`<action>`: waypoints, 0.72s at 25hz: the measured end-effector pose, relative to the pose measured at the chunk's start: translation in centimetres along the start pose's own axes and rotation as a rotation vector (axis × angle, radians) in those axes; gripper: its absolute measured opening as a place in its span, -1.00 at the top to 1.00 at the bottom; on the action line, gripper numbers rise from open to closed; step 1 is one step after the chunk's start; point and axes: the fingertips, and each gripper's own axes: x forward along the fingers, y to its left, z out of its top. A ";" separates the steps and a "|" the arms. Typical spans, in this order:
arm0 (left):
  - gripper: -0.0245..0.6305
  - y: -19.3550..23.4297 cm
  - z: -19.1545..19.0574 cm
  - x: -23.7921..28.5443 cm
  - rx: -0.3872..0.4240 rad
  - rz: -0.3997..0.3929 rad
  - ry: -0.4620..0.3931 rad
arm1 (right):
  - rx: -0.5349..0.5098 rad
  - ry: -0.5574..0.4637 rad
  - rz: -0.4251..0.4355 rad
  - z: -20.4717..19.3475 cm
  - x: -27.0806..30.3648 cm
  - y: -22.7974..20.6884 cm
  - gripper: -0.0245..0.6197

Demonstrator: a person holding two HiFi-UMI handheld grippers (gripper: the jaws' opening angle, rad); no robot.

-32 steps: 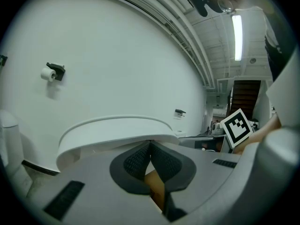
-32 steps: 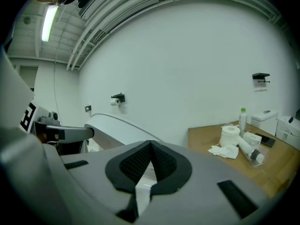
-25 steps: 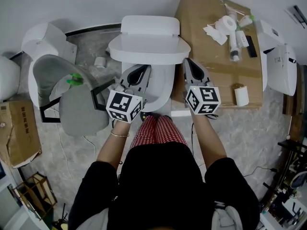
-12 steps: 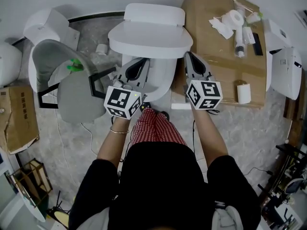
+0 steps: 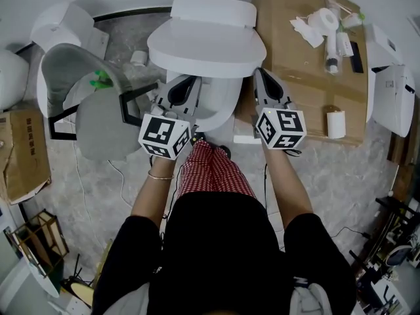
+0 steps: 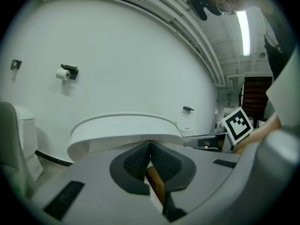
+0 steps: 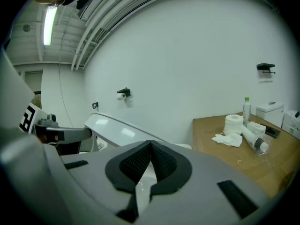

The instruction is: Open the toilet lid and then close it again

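Bathroom floor: toilet lid (image 5: 207, 41) part-raised, hiding bowl (image 5: 220, 113) rear; left tool (image 6: 150, 146), right tool (image 7: 151, 144) clenched, empty.

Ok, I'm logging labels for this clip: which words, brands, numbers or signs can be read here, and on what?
No text is legible in any view.
Left cube and right cube: black-and-white square marker patterns only, no letters or digits.
Tubes on the cardboard top: any print is too small to read.
Toilet lid: plain white, no label visible.
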 end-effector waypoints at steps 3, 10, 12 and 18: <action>0.92 0.1 -0.7 -0.4 -0.010 0.005 0.006 | 0.002 0.008 0.000 -0.5 -0.2 0.1 0.86; 0.92 -0.1 -1.9 -1.0 -0.016 0.005 0.020 | 0.003 0.017 -0.006 -1.5 -0.8 0.5 0.86; 0.92 -0.2 -2.3 -1.2 -0.011 0.007 0.023 | 0.005 0.020 -0.006 -1.9 -0.9 0.6 0.86; 0.92 -0.5 -3.2 -1.5 -0.015 0.001 0.032 | 0.006 0.030 -0.004 -2.9 -1.3 0.8 0.86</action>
